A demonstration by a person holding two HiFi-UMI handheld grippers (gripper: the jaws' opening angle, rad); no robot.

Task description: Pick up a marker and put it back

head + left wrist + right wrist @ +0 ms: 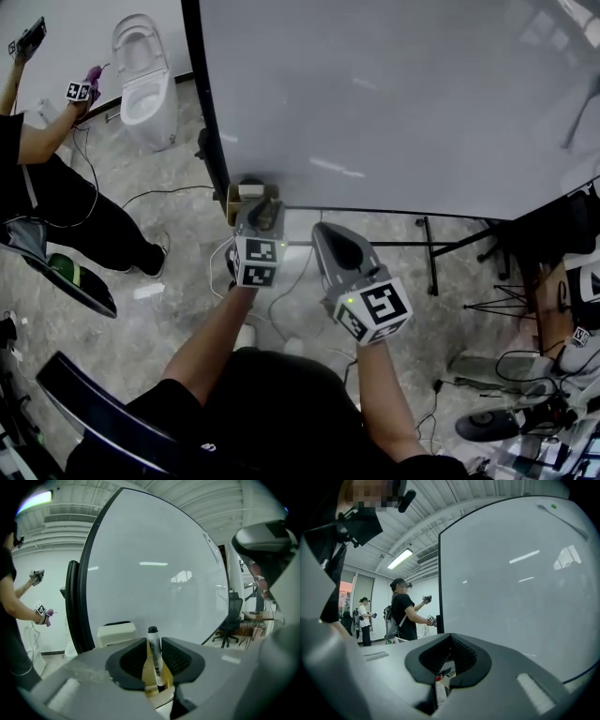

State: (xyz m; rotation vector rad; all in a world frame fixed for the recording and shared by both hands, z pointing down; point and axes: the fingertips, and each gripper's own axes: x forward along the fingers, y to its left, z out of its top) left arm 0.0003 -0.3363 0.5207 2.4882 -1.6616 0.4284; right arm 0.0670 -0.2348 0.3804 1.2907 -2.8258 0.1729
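Observation:
A white marker with a black cap (154,660) stands upright in a tan cardboard holder (246,192) at the lower left corner of the whiteboard (394,103). My left gripper (258,211) reaches into that holder. In the left gripper view its jaws (153,644) stand on either side of the marker; the right pad lies against it and a thin gap shows on the left. My right gripper (336,246) hangs beside it, a little nearer me, and points at the board. Its jaws (450,637) meet at the tips with nothing between them.
A white eraser-like block (116,633) sits just left of the holder. The board's black stand legs (450,248) and cables run over the floor. A person with grippers (37,178) stands at the left near a white moulded fixture (145,80). An office chair (229,620) is at the right.

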